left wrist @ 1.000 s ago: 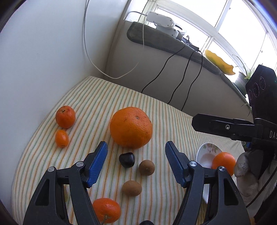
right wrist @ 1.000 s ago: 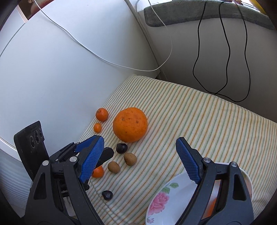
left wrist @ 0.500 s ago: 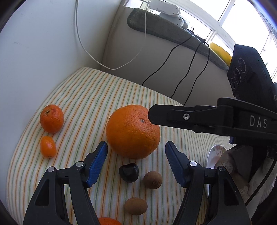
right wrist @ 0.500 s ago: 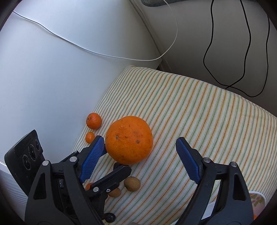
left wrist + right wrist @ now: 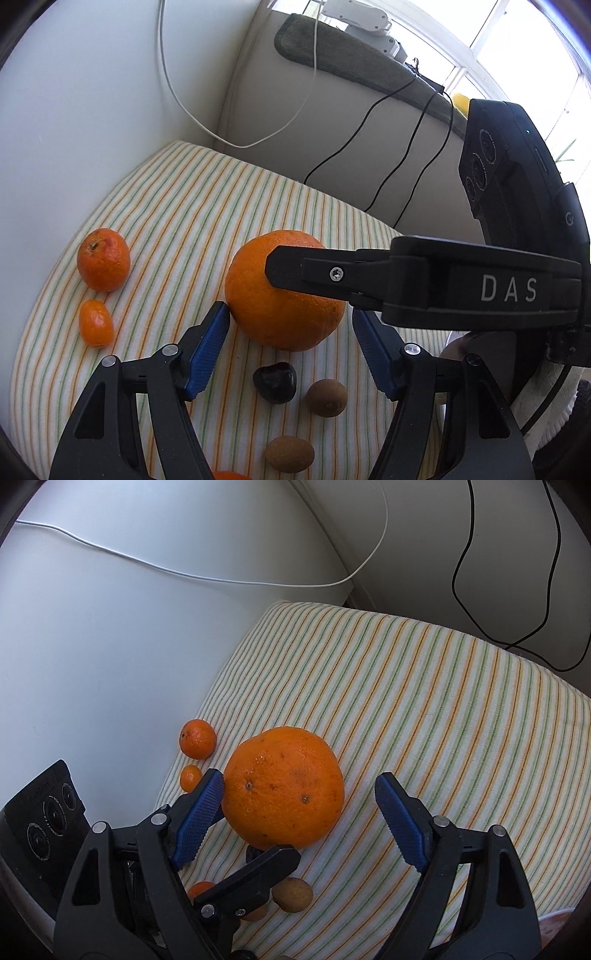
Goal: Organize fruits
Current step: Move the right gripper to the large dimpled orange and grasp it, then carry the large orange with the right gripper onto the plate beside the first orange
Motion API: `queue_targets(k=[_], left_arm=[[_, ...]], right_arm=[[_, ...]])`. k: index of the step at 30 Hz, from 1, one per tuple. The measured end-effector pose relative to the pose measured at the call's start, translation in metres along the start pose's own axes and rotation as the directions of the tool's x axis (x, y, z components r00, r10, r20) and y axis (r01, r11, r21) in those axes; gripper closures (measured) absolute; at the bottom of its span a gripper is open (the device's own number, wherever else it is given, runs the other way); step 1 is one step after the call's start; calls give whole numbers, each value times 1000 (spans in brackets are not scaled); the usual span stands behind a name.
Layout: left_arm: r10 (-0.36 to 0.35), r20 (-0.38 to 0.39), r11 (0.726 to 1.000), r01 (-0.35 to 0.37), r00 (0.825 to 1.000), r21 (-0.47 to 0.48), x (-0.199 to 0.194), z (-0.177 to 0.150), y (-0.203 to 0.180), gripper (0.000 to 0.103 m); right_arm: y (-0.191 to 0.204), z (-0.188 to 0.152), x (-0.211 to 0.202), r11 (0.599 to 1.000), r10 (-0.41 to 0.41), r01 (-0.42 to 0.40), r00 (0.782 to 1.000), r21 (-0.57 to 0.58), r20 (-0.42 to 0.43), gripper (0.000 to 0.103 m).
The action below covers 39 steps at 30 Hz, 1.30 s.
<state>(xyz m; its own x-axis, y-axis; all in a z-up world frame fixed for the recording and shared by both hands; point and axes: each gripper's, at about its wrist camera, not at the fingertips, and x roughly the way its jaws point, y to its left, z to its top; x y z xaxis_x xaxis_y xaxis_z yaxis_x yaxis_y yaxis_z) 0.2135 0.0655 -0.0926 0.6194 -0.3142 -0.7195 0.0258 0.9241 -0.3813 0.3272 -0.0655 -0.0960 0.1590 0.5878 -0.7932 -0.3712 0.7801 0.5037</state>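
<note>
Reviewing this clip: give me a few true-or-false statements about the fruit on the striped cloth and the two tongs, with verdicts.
1. The big orange lies between the right tongs' open jaws. True.
2. The left tongs are shut on the dark fruit. False: they are open and it lies loose on the cloth.
3. Two small oranges, the mandarin and the kumquat, lie near the white wall. True.
4. The big orange sits on a plate. False: it rests on the cloth.
5. Two brown fruits lie nearer the left camera than the big orange. True.
</note>
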Motion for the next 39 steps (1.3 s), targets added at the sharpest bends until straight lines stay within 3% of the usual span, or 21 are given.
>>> queue_targets(k=[14, 17, 21, 39], left_arm=[[3, -27, 1000, -3, 1000, -6, 6, -2, 3, 34], [5, -23, 1000, -4, 1000, 3, 5, -1, 2, 36], [9, -21, 1000, -9, 1000, 0, 6, -1, 1, 38], [18, 13, 1000, -18, 1000, 23, -4, -8, -5, 38]], right_arm=[[5, 1, 7, 1000, -1, 1, 1000, -18, -13, 18], [6, 1, 8, 1000, 1, -2, 1000, -20, -19, 19], [8, 1, 12, 999, 28, -28, 999, -16, -29, 28], [15, -5, 0, 999, 12, -12, 1000, -42, -7, 29]])
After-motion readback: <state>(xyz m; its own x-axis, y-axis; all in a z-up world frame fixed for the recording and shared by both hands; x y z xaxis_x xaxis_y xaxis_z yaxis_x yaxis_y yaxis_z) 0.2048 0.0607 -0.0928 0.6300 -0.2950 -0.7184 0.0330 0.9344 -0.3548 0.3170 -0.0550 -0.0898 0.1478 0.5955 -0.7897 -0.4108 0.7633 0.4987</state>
